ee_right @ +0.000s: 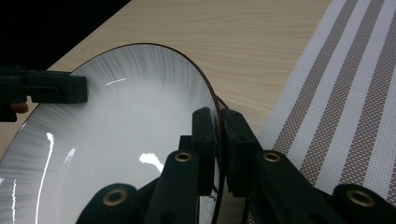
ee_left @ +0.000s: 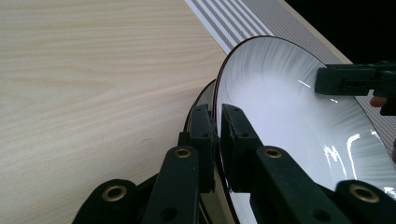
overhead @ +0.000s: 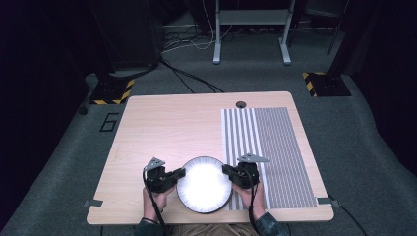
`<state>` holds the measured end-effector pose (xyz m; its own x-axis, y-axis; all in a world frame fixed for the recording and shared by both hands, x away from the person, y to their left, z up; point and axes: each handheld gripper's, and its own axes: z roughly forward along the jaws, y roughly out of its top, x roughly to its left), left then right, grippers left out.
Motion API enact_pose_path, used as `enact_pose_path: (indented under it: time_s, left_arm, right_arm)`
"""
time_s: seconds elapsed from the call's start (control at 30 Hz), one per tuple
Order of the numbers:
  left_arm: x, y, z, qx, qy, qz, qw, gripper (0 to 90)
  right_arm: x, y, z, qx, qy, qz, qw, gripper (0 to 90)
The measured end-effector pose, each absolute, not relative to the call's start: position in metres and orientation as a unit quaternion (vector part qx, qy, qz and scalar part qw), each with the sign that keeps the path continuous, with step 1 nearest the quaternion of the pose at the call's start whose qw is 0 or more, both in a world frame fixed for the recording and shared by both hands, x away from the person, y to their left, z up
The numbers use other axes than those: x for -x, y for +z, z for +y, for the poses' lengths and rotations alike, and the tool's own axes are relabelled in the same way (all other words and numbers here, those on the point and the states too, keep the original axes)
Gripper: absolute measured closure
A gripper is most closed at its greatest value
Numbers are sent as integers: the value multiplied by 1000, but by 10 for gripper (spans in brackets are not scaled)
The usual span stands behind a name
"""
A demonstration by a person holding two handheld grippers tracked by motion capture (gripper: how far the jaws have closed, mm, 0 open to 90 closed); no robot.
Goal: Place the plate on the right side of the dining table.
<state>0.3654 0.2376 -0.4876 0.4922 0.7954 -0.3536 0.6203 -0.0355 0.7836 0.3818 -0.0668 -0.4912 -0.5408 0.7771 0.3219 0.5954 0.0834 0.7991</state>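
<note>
A white plate with a thin dark rim (overhead: 204, 186) (ee_left: 289, 102) (ee_right: 126, 121) is near the front edge of the wooden table (overhead: 167, 128). My left gripper (overhead: 181, 172) (ee_left: 218, 109) is shut on the plate's left rim. My right gripper (overhead: 226, 169) (ee_right: 218, 114) is shut on the opposite rim. Each gripper view also shows the other gripper across the plate, the right gripper (ee_left: 327, 79) and the left gripper (ee_right: 84, 88). The edge of a second plate (ee_left: 198, 100) (ee_right: 223, 101) peeks out just beneath the held one.
A grey and white striped placemat (overhead: 275, 152) (ee_left: 243, 18) (ee_right: 345, 93) covers the table's right part, right beside the plate. A round cable hole (overhead: 241, 104) sits at the far edge. Beyond the table are floor cables (overhead: 192, 78) and a desk frame (overhead: 251, 29).
</note>
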Motion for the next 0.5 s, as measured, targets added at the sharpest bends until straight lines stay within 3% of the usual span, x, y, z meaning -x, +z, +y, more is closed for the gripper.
enact_pose_path:
  time_s: [0.5]
  left_arm:
    - [-364,-476,233,-718,109,476,496,841]
  right_arm:
    - [-371,-473,-69,-450,497,728,142,844]
